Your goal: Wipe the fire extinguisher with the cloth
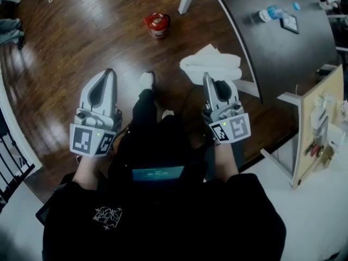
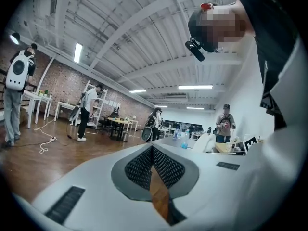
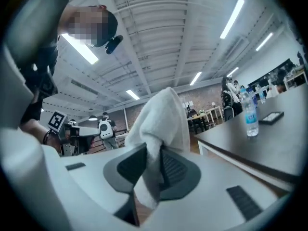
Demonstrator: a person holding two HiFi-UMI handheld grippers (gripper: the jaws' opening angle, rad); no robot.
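With my right gripper (image 1: pixel 207 79) clamped on the cloth (image 1: pixel 211 63) and my left gripper (image 1: pixel 110 74) closed empty, I should reach the fire extinguisher (image 1: pixel 157 25) ahead and press a broad fold against it

Your head camera looks steeply down onto the left tongs (image 1: pixel 109 74), the right tongs (image 1: pixel 207 79) and the wooden floor (image 1: pixel 81 48), with the dark table (image 1: pixel 283 53) at its upper right. Each tongs camera rides close behind its own jaws, tilted up across the room toward the ceiling (image 2: pixel 144 42). The right one shares that table and the water bottle (image 1: pixel 270 13) with your head view.
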